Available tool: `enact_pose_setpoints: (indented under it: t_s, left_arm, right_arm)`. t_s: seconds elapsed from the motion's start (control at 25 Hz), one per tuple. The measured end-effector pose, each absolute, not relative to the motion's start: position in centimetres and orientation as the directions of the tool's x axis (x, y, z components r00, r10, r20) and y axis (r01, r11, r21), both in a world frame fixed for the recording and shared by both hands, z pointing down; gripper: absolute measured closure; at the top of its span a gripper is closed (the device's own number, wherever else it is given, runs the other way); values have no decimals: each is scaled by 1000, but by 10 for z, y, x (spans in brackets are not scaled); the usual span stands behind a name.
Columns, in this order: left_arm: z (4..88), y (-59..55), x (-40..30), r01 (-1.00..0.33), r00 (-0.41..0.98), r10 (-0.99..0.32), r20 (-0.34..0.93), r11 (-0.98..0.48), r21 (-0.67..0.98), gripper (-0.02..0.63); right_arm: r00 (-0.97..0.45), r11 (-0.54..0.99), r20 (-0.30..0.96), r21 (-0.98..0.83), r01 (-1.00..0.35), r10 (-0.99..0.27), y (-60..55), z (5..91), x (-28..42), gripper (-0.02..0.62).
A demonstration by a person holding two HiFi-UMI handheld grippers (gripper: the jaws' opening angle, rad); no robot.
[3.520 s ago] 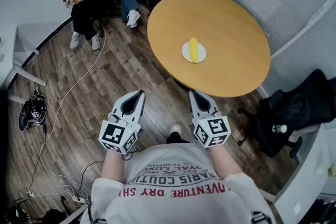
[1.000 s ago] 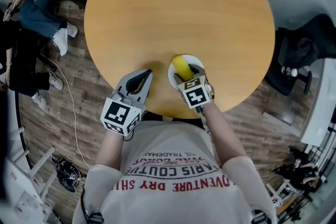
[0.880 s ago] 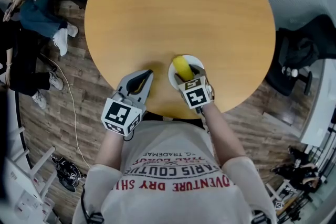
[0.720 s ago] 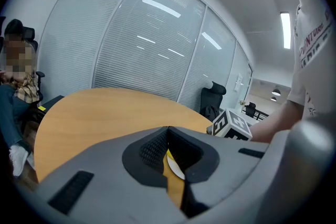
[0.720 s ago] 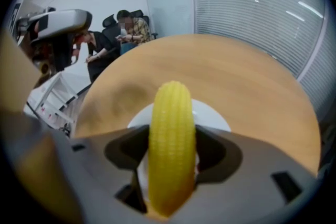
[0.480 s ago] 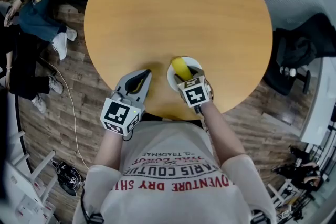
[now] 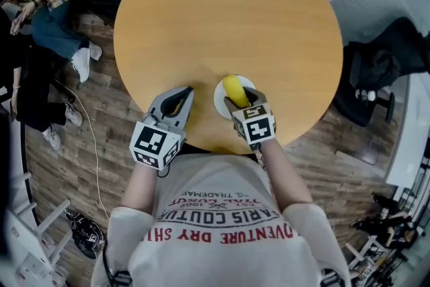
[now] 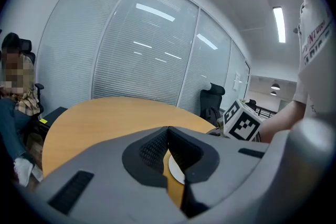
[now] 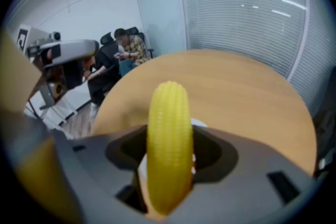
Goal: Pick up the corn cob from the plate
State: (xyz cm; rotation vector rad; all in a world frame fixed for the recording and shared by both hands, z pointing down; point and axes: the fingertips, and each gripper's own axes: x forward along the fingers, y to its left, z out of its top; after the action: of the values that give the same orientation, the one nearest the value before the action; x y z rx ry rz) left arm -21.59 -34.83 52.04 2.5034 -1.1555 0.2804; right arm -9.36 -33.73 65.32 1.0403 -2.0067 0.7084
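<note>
The yellow corn cob (image 7: 234, 89) (image 9: 169, 139) is clamped lengthwise between the jaws of my right gripper (image 7: 240, 101) (image 9: 168, 165), which is shut on it just over the small white plate (image 7: 222, 99) (image 9: 198, 123) near the front edge of the round wooden table (image 7: 228, 17). The cob's far end sticks out beyond the jaws. My left gripper (image 7: 176, 99) (image 8: 168, 149) hovers over the table edge to the left of the plate; its jaws are shut with nothing between them. A sliver of the plate (image 8: 174, 169) shows through them.
Two seated people (image 7: 37, 3) are off the table's far left side. A black office chair (image 7: 383, 64) stands at the right. A cable (image 7: 84, 138) runs over the wooden floor on the left. Glass walls with blinds (image 8: 142, 55) surround the room.
Since 3.5 s ago I walked up to the table and my right gripper closed on the cob. In the last second the cob has risen slightly off the plate; the left gripper stayed put.
</note>
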Motion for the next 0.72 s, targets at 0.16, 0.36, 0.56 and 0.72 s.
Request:
enact_pose_setpoints:
  t_s: [0.16, 0.36, 0.56, 0.72]
  left_arm:
    - [505, -350, -214, -764, 645, -703, 300, -608, 218, 574]
    - [478, -352, -212, -760, 648, -716, 260, -629, 161, 574]
    - [444, -358, -211, -759, 649, -734, 198, -641, 112, 574]
    - [422, -359, -215, -757, 652, -742, 155, -648, 81, 574]
  right_arm:
    - [-395, 489, 768, -123, -864, -505, -344, 614, -86, 327]
    - [-412, 455, 661, -119, -883, -627, -352, 556, -83, 327]
    - [-401, 440, 550, -67, -896, -732, -358, 506, -77, 327]
    - [-418, 418, 444, -102, -903, -793, -359, 473, -77, 327]
